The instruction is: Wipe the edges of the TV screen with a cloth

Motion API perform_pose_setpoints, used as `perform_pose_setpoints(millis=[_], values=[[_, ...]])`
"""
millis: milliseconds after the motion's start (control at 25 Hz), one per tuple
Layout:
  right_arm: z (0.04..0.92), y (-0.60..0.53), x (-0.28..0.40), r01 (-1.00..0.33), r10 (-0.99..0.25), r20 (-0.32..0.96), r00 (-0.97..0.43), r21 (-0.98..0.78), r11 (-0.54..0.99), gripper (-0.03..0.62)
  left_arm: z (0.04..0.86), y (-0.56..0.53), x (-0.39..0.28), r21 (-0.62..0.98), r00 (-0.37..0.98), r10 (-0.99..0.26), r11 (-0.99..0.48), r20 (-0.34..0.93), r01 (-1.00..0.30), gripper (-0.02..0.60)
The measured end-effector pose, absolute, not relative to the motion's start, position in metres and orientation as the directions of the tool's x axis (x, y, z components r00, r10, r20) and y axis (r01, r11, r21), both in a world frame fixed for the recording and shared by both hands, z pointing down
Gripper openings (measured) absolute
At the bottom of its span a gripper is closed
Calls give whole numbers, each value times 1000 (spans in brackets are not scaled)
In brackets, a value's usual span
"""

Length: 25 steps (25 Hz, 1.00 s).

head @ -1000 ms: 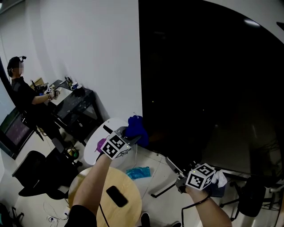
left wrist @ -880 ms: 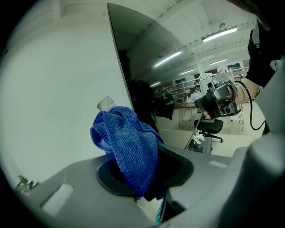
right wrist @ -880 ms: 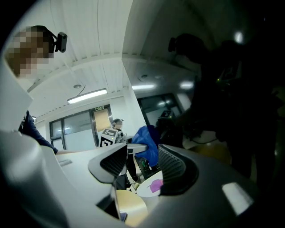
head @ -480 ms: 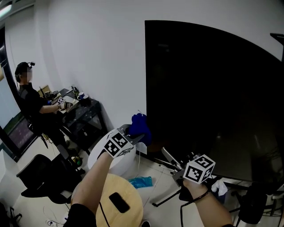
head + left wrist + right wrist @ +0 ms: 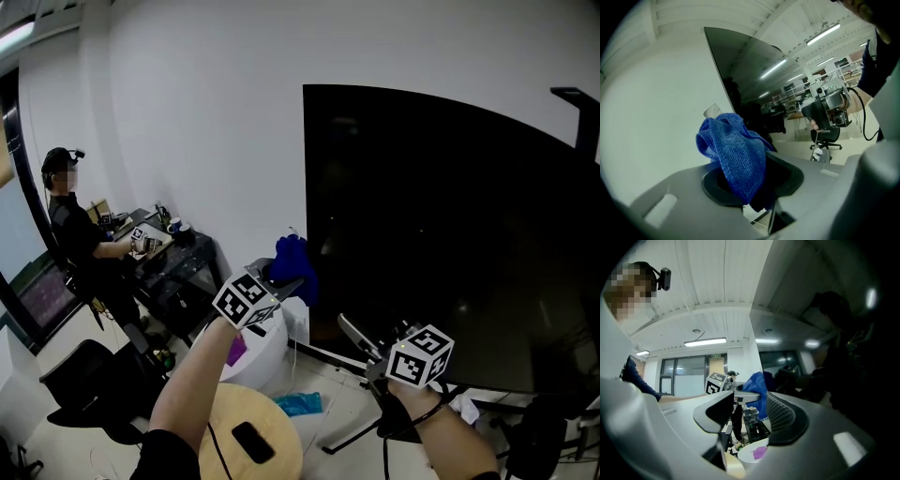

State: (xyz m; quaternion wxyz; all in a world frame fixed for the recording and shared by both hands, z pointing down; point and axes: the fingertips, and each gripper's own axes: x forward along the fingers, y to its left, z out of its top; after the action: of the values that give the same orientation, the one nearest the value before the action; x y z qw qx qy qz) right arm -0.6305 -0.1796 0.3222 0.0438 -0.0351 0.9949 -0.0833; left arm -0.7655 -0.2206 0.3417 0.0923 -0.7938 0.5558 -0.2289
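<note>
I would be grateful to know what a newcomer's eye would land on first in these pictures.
The huge black TV screen fills the right of the head view against the white wall. Next comes the bright blue cloth, pinched in the left hand-held gripper by the screen's left edge, while the right hand-held gripper hangs open and empty lower down.

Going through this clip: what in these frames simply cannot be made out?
The TV screen: its right edge is cut off by the head view's frame.
The blue cloth: neither the head view nor the left gripper view settles whether it touches the screen's left edge.
The left gripper: in its own view the cloth covers the pad faces.
The items on the far desk: too small in the head view.
</note>
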Motion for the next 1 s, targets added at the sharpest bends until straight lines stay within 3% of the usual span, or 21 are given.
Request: perform_pose_setpoints(millis=[1000], values=[[291,-167,-610,-69,-81,-111,-990,-112,991,221,193,-223,-767,-458,257,-938,-340,234,-821,114]])
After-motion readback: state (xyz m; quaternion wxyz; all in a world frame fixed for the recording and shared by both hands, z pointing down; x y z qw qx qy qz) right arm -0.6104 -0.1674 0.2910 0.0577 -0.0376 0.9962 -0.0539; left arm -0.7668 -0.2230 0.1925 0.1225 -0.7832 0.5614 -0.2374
